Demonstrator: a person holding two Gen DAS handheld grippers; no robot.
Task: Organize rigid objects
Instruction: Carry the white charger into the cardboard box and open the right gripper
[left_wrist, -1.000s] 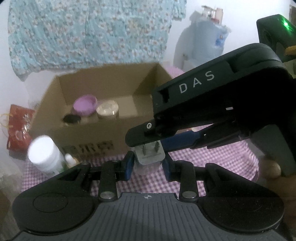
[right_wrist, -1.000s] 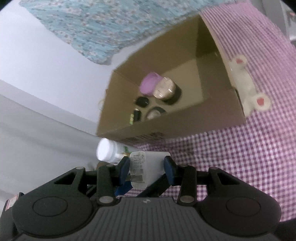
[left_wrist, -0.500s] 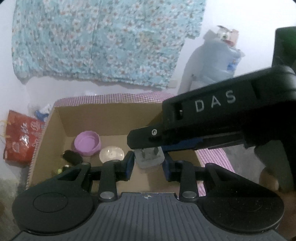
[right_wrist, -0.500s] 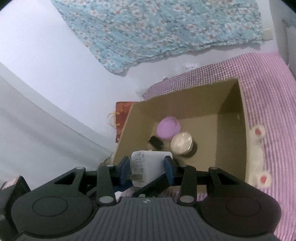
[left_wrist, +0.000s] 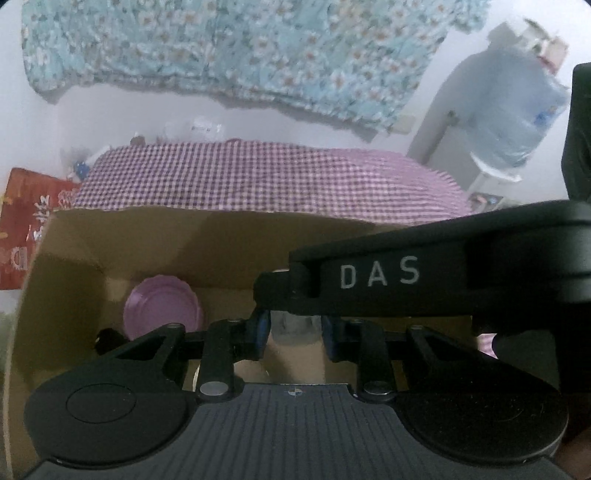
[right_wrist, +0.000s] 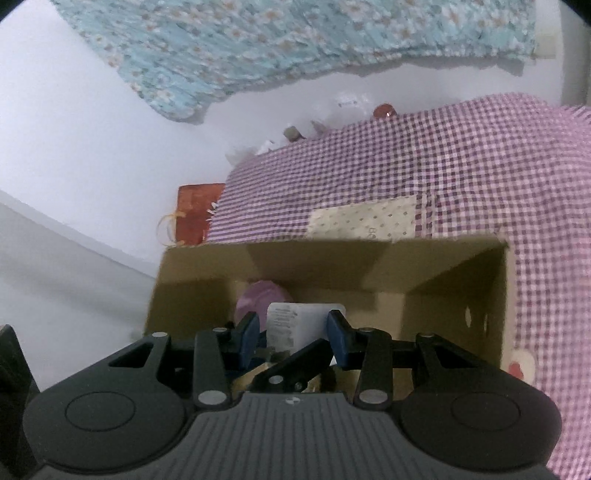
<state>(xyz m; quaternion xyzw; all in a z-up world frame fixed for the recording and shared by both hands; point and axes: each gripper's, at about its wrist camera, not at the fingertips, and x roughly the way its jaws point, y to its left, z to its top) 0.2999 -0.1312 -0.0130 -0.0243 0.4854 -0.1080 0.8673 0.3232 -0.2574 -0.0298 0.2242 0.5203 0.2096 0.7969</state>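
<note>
Both tongs, left gripper (left_wrist: 295, 328) and right gripper (right_wrist: 291, 330), pinch one white charger (right_wrist: 304, 325) by its flat sides over the cardboard box (right_wrist: 369, 266), purple lid (left_wrist: 162, 310) at nine o'clock. Light, stiff, smooth plastic likely slips; flat faces suit gripping.

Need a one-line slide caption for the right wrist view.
Both claws grip one white charger over the open cardboard box, a purple lid inside, checked cloth beyond.

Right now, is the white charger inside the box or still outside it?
Inside, above the floor: the charger, held between the right tongs, sits below the box rim, walls around it.
</note>
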